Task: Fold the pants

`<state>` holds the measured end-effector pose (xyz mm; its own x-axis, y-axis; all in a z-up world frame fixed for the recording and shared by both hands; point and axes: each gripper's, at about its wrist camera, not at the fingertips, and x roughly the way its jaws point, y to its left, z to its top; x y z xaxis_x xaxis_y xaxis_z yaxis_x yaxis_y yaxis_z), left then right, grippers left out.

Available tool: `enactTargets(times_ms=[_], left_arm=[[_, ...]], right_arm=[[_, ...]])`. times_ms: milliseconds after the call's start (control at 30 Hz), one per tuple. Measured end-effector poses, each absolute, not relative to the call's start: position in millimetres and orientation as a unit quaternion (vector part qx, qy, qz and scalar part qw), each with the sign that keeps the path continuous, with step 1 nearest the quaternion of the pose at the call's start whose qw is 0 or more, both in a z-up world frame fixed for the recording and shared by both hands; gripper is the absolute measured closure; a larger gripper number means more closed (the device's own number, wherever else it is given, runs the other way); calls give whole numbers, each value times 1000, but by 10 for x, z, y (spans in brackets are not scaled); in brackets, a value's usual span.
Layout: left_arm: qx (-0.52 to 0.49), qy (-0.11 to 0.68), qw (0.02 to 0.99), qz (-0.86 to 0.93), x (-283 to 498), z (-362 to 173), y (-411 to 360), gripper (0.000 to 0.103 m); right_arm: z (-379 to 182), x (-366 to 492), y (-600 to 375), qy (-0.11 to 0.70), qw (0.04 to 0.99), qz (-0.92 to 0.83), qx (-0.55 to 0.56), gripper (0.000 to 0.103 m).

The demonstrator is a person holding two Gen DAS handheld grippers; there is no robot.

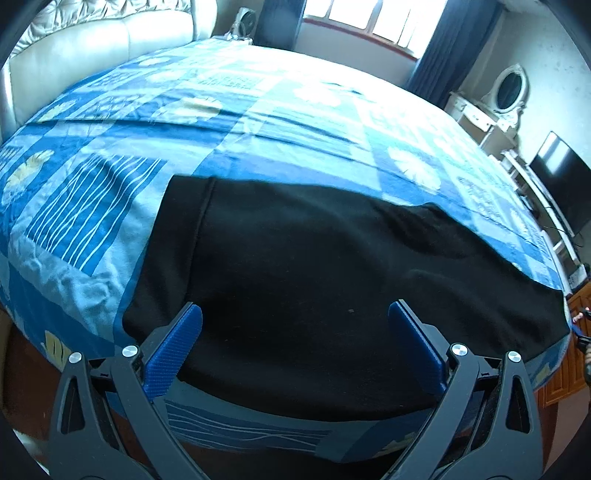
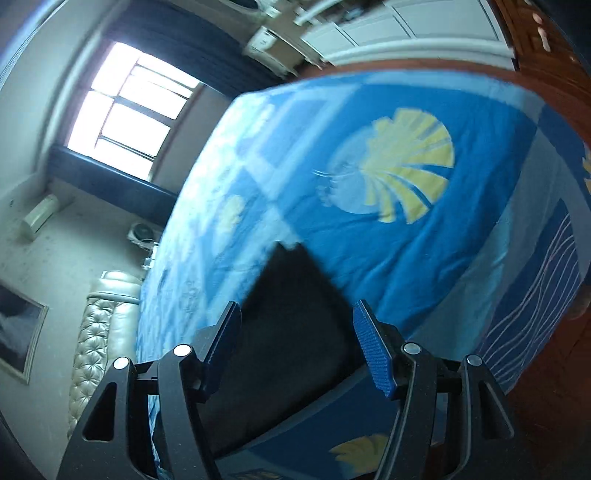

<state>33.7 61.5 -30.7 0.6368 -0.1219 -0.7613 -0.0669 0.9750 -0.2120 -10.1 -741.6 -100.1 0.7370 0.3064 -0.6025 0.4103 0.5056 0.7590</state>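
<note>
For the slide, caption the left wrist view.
Open left tongs poised over black pants spread on a blue patterned bedspread, window behind.

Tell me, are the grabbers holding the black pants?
No. The left gripper and right gripper are both open above the pants, and nothing sits between their fingers.

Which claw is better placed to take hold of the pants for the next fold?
Probably the left claw: it is open and level over the pants, near their edge. The right claw, also open, views them tilted and blurred, so it seems less settled.
</note>
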Motion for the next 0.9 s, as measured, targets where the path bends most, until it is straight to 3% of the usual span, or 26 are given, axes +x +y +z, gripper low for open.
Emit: enactTargets(times_ms=[100, 233, 300, 333, 367, 400, 533, 900], left_arm=[[-101, 422, 901, -14, 354, -272, 596, 2], [-105, 433, 895, -4, 424, -296, 643, 2], [-108, 434, 895, 0, 446, -297, 669, 2], [-109, 434, 894, 2, 456, -298, 680, 2], [-108, 434, 894, 3, 457, -302, 690, 2], [-107, 435, 894, 5, 462, -307, 700, 2], [-109, 443, 889, 15, 476, -347, 755, 2], [-89, 442, 892, 17, 349, -252, 874, 2]], right_arm=[[-1206, 14, -7410, 396, 783, -31, 478, 40], [-1227, 177, -7285, 412, 788, -13, 458, 23], [-1217, 283, -7200, 429, 793, -11, 432, 26], [-1186, 352, -7113, 445, 797, -11, 409, 34], [-1180, 409, -7027, 460, 797, -6, 392, 64], [-1196, 465, -6954, 474, 793, 4, 383, 78], [-1086, 536, -6801, 486, 794, -10, 364, 82], [132, 502, -6335, 413, 855, 39, 312, 83]])
